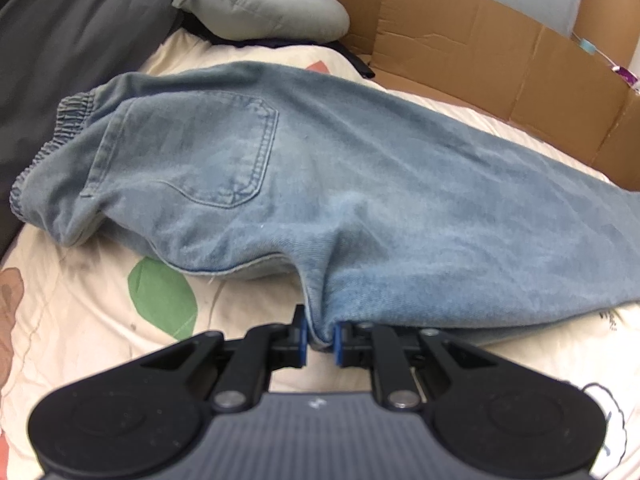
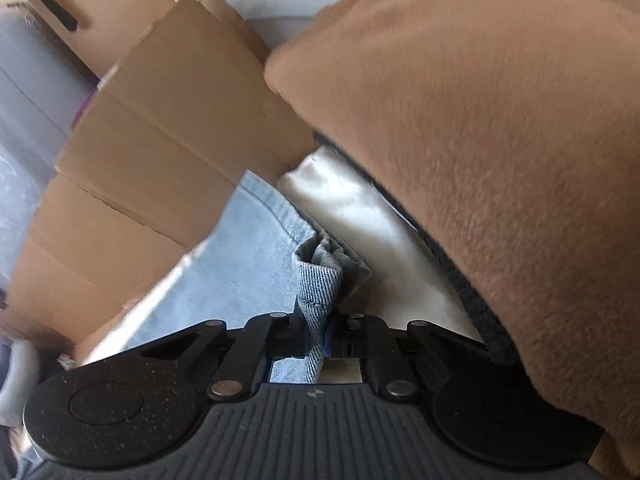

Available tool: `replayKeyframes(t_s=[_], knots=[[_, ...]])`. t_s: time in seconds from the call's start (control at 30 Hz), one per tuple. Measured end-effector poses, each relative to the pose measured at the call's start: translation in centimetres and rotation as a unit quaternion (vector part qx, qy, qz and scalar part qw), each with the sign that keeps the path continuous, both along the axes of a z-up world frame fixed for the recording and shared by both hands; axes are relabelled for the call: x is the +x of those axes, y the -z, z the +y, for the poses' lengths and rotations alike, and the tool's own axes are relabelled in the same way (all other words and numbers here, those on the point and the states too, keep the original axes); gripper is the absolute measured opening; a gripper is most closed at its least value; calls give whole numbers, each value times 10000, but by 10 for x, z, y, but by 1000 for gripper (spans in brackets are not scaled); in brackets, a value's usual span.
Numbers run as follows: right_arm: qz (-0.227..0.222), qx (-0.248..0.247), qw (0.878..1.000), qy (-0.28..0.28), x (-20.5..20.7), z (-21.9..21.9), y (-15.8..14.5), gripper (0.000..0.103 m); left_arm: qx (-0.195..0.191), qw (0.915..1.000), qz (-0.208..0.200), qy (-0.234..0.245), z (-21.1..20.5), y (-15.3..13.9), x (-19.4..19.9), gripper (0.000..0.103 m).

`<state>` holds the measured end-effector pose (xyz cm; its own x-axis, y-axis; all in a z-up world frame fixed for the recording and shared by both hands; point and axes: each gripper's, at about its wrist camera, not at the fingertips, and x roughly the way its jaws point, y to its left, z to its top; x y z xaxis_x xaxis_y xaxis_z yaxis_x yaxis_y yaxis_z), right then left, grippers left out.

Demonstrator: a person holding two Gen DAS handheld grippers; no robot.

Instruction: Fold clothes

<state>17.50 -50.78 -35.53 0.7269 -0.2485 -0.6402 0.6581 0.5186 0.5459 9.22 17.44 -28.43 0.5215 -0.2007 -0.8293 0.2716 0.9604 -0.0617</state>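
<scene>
Light blue jeans (image 1: 320,184) lie across a cream bed cover, elastic waistband at the left, back pocket up, the leg running off to the right. My left gripper (image 1: 321,338) is shut on a pinched fold of the jeans' near edge at the crotch. In the right wrist view the hem end of the jeans (image 2: 256,264) lies beside cardboard, and my right gripper (image 2: 318,338) is shut on a bunched strip of that denim hem. The rest of the leg is hidden there.
A cream bed cover (image 1: 100,320) with green and brown prints lies beneath. Grey cloth (image 1: 256,4) is piled at the back, a dark grey pillow (image 1: 60,40) at the left. Cardboard (image 1: 500,64) walls the far side. A brown fleece blanket (image 2: 500,140) looms over the right gripper.
</scene>
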Motion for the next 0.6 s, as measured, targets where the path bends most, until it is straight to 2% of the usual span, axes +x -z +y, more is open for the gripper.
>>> replayKeyframes(t_s=[0.3, 0.6], knots=[[37, 149, 9998, -105, -12, 0, -25, 3, 212, 9998, 2, 29, -1, -35, 3, 12], [235, 40, 9993, -296, -38, 13, -69, 4, 519, 9984, 219, 102, -4, -63, -2, 12]])
